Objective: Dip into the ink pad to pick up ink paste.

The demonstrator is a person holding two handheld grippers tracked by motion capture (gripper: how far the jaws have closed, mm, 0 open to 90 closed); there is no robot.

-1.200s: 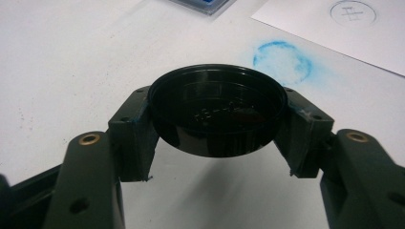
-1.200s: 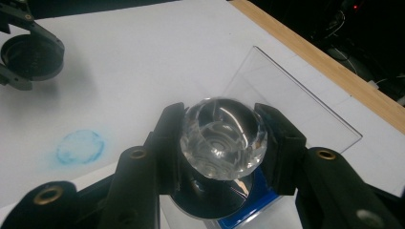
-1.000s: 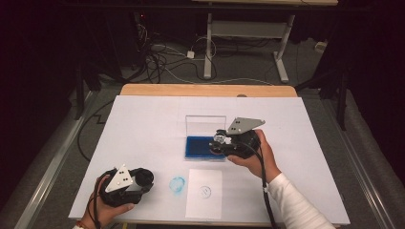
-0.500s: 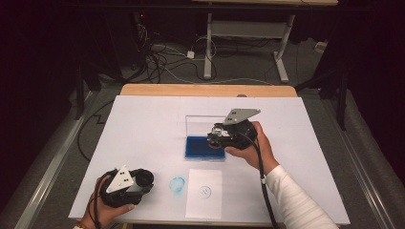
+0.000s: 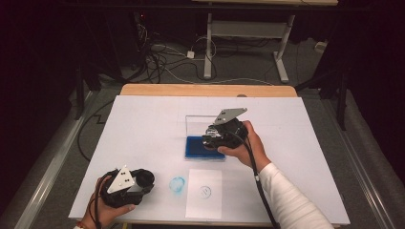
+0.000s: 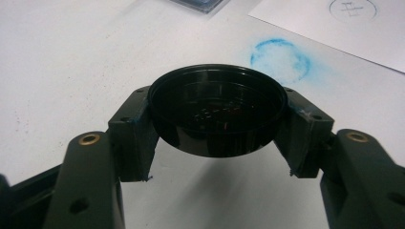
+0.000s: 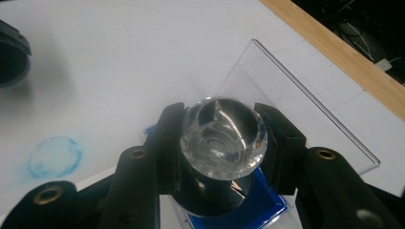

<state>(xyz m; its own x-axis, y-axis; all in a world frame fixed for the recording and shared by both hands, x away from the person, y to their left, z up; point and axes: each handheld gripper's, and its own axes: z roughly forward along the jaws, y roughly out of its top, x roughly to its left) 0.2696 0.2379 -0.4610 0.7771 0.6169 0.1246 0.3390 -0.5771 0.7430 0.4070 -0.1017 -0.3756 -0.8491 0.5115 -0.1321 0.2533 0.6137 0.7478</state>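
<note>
Stamp (image 7: pixel 223 138), clamped in the right gripper (image 5: pixel 220 137), has tilted and now presses onto the blue ink pad (image 5: pixel 200 149); inking looks underway. Left gripper (image 6: pixel 217 125) still grips the black cap (image 6: pixel 217 112).

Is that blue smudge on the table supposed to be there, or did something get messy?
It looks like a stray mark. A smeared blue ring sits on the bare table, just left of the paper, which carries a neat round stamp print. The right hand-held gripper holds a stamp over the blue ink pad.
</note>
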